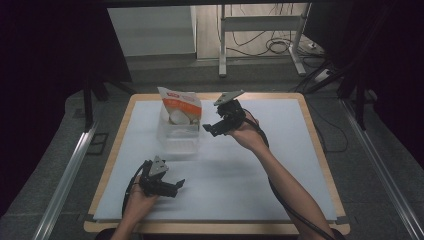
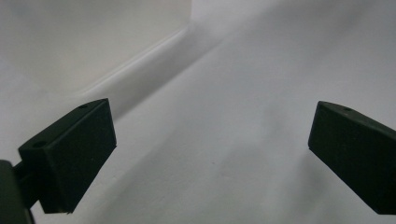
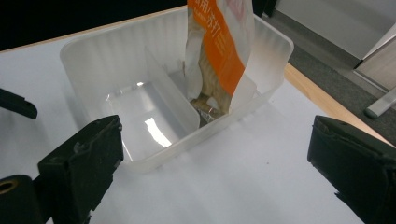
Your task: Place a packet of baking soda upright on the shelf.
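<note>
Orange-and-white pouch (image 3: 224, 51) standing upright in far compartment of clear plastic tub (image 3: 93, 56) at bench (image 1: 280, 165) twelve o'clock. Right gripper (image 1: 214, 129) just beside tub at three o'clock, jaws apart, empty. Left gripper (image 1: 176, 186) at seven o'clock, jaws apart, empty.

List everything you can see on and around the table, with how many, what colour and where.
Plastic bin: one, clear, two compartments, far middle of the table.
Snack bag: one, orange and white, standing in the bin's far compartment.
Table: one, white top with wooden edge, centre.
Metal frame: one, pale grey, on the floor behind the table.
Cables: several, dark, on the floor by the frame.
Left tool: one, black, jaws apart, near left of the table, holding nothing.
Right tool: one, black, jaws apart, just right of the bin, holding nothing.
</note>
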The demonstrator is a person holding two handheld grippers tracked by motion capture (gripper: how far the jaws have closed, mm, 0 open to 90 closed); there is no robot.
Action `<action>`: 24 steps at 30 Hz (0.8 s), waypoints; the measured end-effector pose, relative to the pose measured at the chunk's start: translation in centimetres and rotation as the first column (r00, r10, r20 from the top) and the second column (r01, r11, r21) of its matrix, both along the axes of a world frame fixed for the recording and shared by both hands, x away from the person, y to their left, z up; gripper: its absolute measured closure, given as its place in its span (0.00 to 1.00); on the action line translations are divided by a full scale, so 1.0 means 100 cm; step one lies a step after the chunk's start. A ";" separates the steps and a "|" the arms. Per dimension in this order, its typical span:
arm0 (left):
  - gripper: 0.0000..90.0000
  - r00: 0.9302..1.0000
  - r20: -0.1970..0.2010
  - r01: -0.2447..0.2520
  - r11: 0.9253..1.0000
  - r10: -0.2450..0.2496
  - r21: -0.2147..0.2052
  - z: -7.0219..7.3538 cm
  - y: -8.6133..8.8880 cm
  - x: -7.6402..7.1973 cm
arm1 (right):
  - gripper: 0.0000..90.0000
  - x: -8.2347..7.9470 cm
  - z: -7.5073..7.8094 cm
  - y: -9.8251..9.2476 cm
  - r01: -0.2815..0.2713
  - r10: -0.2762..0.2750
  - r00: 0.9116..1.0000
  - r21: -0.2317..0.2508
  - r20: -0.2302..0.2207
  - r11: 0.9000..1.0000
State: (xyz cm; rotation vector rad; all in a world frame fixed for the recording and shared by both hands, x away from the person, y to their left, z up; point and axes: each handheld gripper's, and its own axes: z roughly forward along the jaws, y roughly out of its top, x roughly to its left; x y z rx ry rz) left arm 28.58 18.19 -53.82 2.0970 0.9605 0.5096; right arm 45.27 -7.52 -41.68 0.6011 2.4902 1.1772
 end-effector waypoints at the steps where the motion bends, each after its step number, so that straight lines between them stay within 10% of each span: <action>1: 0.01 1.000 0.000 0.000 1.000 0.000 0.000 0.000 0.000 0.000 | 0.04 0.000 0.000 0.000 0.000 0.000 1.000 0.000 0.000 1.000; 24: 0.01 1.000 -0.002 0.001 1.000 -0.001 0.000 0.000 -0.002 -0.001 | 0.00 -0.038 -0.021 -0.047 0.040 -0.039 0.999 0.048 -0.018 0.998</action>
